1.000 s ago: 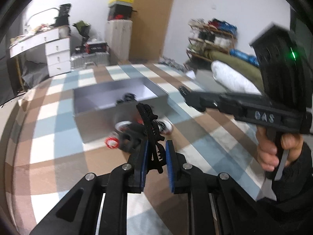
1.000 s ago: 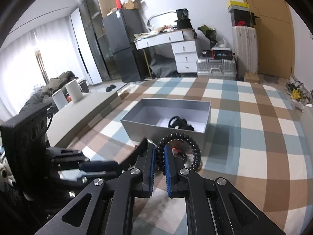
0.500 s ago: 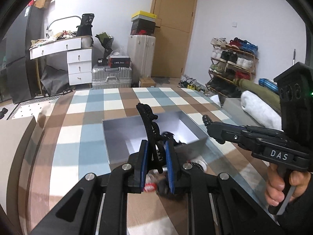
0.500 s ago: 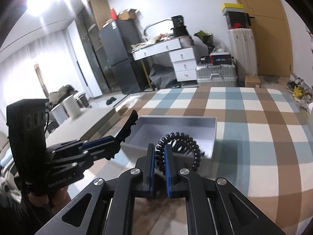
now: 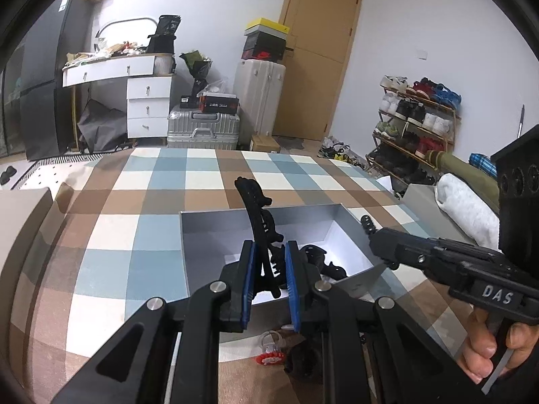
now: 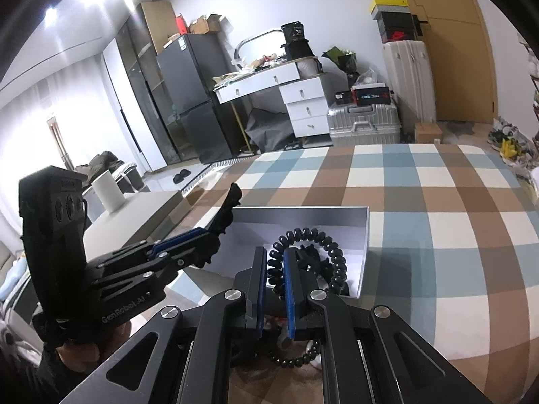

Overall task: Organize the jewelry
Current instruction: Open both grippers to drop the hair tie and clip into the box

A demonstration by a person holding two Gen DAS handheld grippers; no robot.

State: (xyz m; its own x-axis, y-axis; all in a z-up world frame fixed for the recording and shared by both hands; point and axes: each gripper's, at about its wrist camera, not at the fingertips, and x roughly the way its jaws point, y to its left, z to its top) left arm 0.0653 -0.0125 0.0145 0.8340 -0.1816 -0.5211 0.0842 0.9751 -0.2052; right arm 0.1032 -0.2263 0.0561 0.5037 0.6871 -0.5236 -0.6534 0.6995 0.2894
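Note:
My left gripper (image 5: 269,262) is shut on a black toothed hair clip (image 5: 257,215) and holds it above the near edge of the open grey box (image 5: 215,232). My right gripper (image 6: 275,264) is shut on a black coiled hair tie (image 6: 331,252) and holds it over the same grey box (image 6: 365,235). A black item (image 5: 315,256) lies inside the box. The right gripper (image 5: 370,227) also shows at the box's right side in the left wrist view. The left gripper (image 6: 215,227) with the clip (image 6: 232,198) shows at left in the right wrist view.
The box sits on a checked brown, blue and white cloth (image 5: 141,208). A red and clear trinket (image 5: 269,353) and a dark bead string (image 6: 296,360) lie on the cloth in front of the box. Suitcases (image 5: 202,128), a white desk and a shoe rack stand beyond.
Both grippers have risen and come forward over the box with their items still held. The loose trinkets on the cloth now lie below and behind the fingers.

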